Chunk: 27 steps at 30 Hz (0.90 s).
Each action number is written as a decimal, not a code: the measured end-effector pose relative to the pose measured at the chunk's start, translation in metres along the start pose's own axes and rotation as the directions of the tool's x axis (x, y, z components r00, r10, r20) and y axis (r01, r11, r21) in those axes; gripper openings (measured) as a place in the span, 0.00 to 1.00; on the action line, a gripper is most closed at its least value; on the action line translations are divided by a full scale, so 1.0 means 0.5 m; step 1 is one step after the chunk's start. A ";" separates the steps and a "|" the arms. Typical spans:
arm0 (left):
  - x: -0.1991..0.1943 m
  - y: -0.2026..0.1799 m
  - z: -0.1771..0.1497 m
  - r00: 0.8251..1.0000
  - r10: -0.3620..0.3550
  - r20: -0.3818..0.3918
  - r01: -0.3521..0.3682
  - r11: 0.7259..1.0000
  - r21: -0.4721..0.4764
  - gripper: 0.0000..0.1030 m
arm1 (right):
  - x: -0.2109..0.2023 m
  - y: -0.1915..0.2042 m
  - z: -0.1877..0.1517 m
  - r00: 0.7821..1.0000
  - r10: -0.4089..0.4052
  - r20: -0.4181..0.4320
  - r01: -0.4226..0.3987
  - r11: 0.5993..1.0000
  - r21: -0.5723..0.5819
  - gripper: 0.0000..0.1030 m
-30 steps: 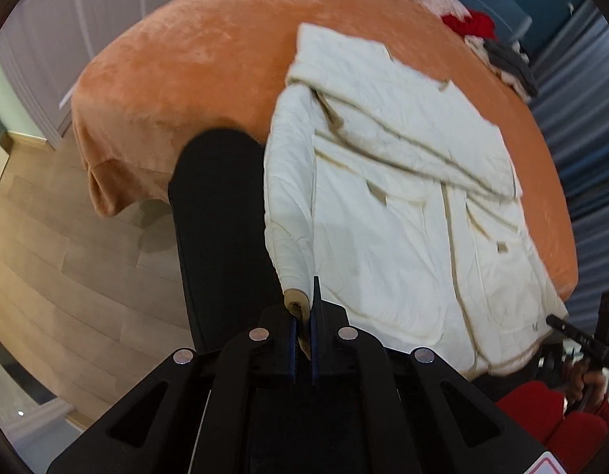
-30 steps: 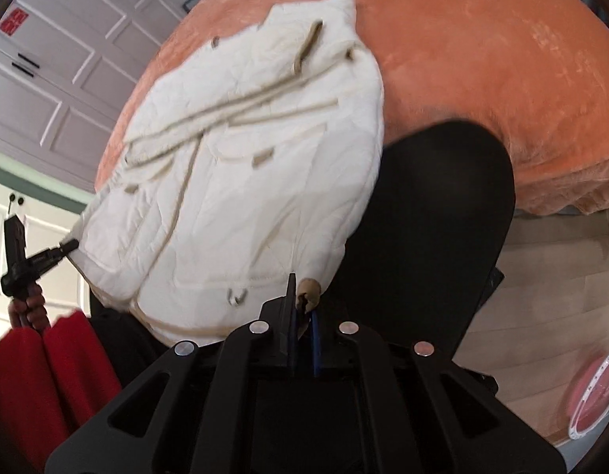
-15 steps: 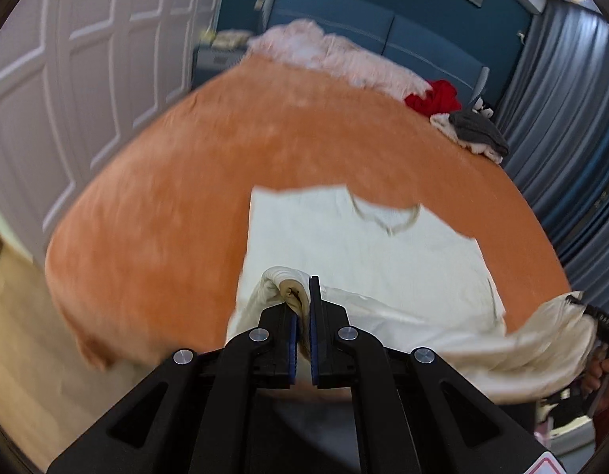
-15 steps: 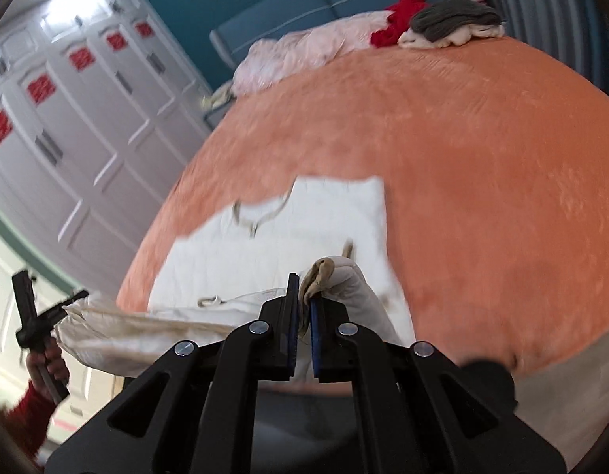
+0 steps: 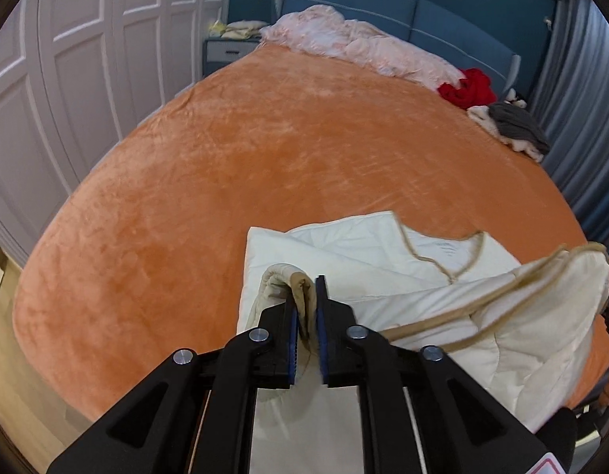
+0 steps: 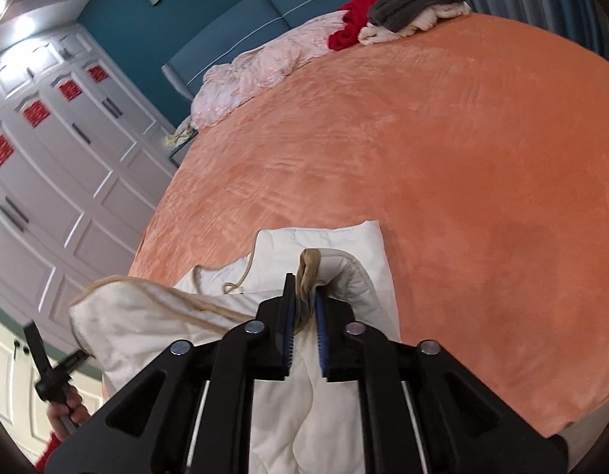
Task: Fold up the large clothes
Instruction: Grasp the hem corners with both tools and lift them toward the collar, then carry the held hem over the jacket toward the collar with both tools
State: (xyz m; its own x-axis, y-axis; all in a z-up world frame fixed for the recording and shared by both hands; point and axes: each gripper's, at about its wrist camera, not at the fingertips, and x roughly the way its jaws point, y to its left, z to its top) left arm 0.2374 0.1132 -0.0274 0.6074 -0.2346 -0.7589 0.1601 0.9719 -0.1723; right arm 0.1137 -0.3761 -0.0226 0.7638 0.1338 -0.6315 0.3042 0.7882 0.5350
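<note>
A cream quilted jacket (image 5: 383, 260) with tan trim lies at the near edge of the orange bed cover (image 5: 264, 158), its lower part doubled over towards the collar. My left gripper (image 5: 306, 288) has its jaws opening, and a tan cuff (image 5: 282, 272) still stands between them, with a small gap at the right pad. In the right wrist view my right gripper (image 6: 304, 288) is also opening, a tan cuff (image 6: 310, 260) leaning against its left pad. The jacket (image 6: 336, 245) sags between the two grippers. A hand holds the left gripper (image 6: 47, 367) at the lower left.
A pink duvet (image 5: 355, 47), a red garment (image 5: 468, 89) and a grey and white pile of clothes (image 5: 513, 126) lie by the blue headboard. White wardrobe doors (image 5: 67, 79) run along the left, grey curtains (image 5: 581, 98) along the right. The wooden floor (image 5: 4, 355) lies below the bed's edge.
Both grippers swung forward over the bed with the cuffs, folding the hanging lower part of the jacket up onto its upper part. The jaws of both have parted slightly.
</note>
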 end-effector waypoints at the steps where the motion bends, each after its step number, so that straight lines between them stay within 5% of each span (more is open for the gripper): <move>1: 0.010 0.003 0.001 1.000 -0.004 -0.002 0.004 1.000 -0.007 0.14 | 0.007 -0.004 0.002 1.000 0.010 0.007 -0.010 1.000 0.015 0.16; 6: 0.035 0.027 0.009 0.999 -0.049 -0.014 0.048 0.997 -0.065 0.23 | -0.015 -0.008 0.008 0.995 0.050 0.091 -0.054 0.997 0.046 0.50; 10: -0.049 0.051 0.028 0.987 -0.030 0.156 0.051 0.989 -0.136 0.61 | -0.037 0.007 0.005 0.992 0.042 0.120 -0.041 0.999 -0.012 0.60; 12: -0.068 0.060 0.038 0.984 -0.029 0.177 0.055 0.988 -0.143 0.68 | -0.031 0.013 0.001 0.994 0.025 0.109 -0.019 0.999 -0.049 0.67; 18: 0.019 0.058 0.038 0.995 -0.093 -0.018 0.091 0.991 -0.096 0.68 | 0.020 0.004 -0.016 0.995 -0.065 0.070 0.071 0.993 -0.094 0.72; 24: 0.081 0.047 0.004 0.986 -0.128 -0.107 0.116 0.987 -0.111 0.63 | 0.078 -0.016 -0.017 0.991 -0.134 0.003 0.133 0.982 -0.137 0.69; 25: 0.084 0.042 0.003 0.987 -0.119 -0.108 0.108 0.989 -0.104 0.54 | 0.080 -0.017 -0.016 0.992 -0.123 -0.004 0.121 0.982 -0.143 0.62; 27: 0.084 0.039 0.004 0.991 -0.089 -0.103 0.079 0.992 -0.097 0.34 | 0.089 -0.014 -0.009 0.992 -0.125 -0.018 0.121 0.981 -0.151 0.25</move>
State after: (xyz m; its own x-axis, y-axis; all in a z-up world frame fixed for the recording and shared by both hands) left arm 0.2678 0.1220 -0.0613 0.5077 -0.3173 -0.8010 0.1314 0.9473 -0.2920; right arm 0.1431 -0.3730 -0.0571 0.7092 0.0453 -0.7036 0.3048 0.8801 0.3639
